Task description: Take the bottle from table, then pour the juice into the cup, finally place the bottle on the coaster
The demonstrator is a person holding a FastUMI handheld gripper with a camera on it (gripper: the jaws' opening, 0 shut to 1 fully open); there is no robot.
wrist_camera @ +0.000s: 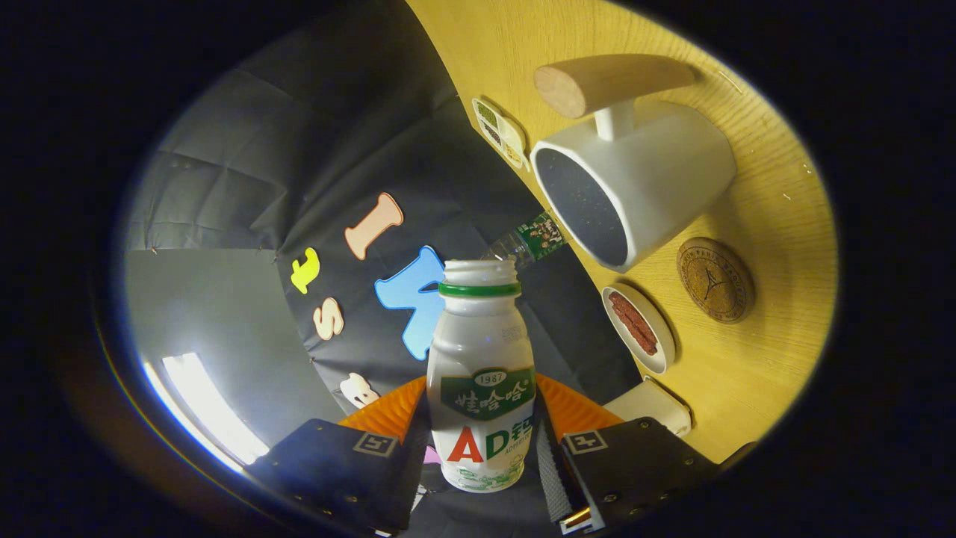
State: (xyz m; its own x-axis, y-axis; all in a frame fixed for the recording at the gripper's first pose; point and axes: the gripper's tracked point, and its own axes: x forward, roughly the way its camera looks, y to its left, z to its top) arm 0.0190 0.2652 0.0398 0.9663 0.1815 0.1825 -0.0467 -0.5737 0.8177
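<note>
Both fingers of the tilted hand-held gripper (482, 448) clamp the bottle (482, 373) near the cup (635, 183).

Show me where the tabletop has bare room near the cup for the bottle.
Gripper shut on the bottle. Bare wood lies beyond the white cup and past the cork coaster. Crowded: cup, coaster and small dish sit close together.
</note>
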